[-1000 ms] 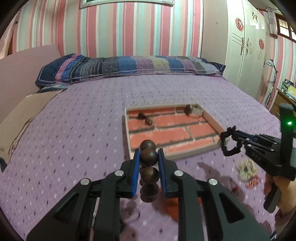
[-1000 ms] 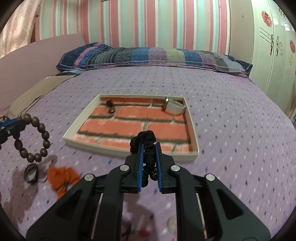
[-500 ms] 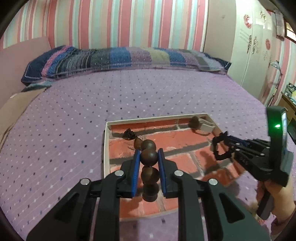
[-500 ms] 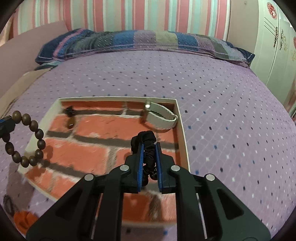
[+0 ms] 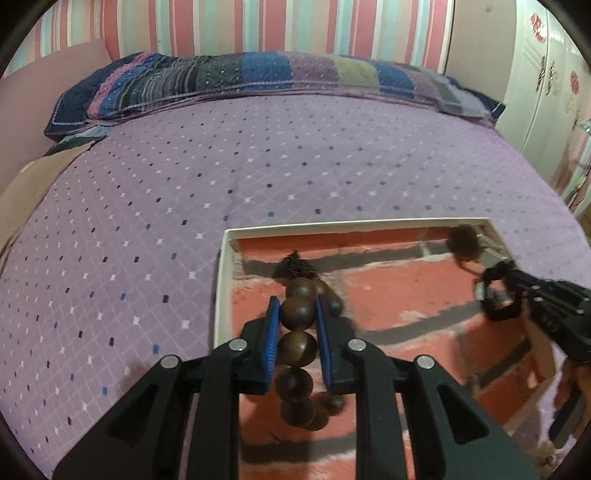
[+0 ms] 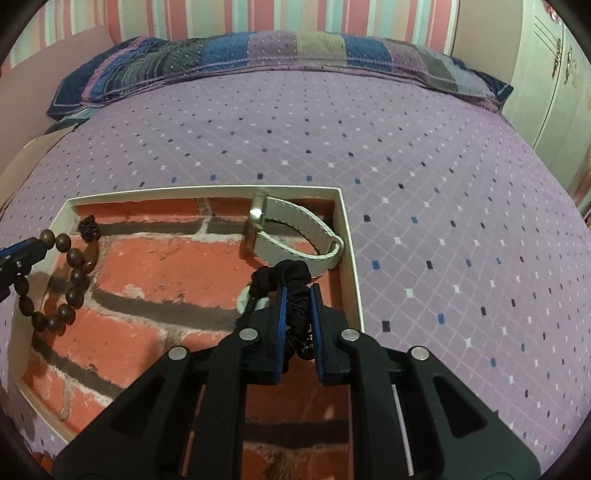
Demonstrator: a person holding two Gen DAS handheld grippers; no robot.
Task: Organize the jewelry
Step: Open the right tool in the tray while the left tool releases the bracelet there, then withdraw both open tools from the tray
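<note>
the left gripper (image 5: 297, 323) is pinched shut on a bead bracelet (image 5: 298, 314) — a string of round brown beads. one bead sits tight between the blue pads (image 5: 271, 334), and the other beads hang down in a loop below. the bracelet hangs over the left side of the tray (image 5: 221, 280). in the right view the bracelet (image 6: 70, 273) shows as a loop at the tray's left wall (image 6: 48, 236), with the left gripper's tip (image 6: 20, 254) holding its top.

the right gripper (image 6: 298, 308) is squeezed shut on a black hair tie (image 6: 286, 275). the soft black cloth bunches up between its blue pads (image 6: 281, 314) and pokes out past the tips. it is over the right side of the tray, near the right wall. in the left view the right gripper (image 5: 517, 291) comes in from the right with the hair tie (image 5: 496, 295) in a ring at its tip.

the tray is a shallow white box with a red brick picture on its floor. it lies on a purple bed cover (image 6: 424, 166) with little diamonds. a white watch (image 6: 291, 232) lies on its side in the far right corner of the tray, just behind the hair tie. a small dark thing (image 6: 88, 229) (too small to tell what it is) sits in the far left corner. a striped pillow (image 6: 258, 51) lies at the far end of the bed — and a striped wall (image 5: 258, 26) stands behind it.
</note>
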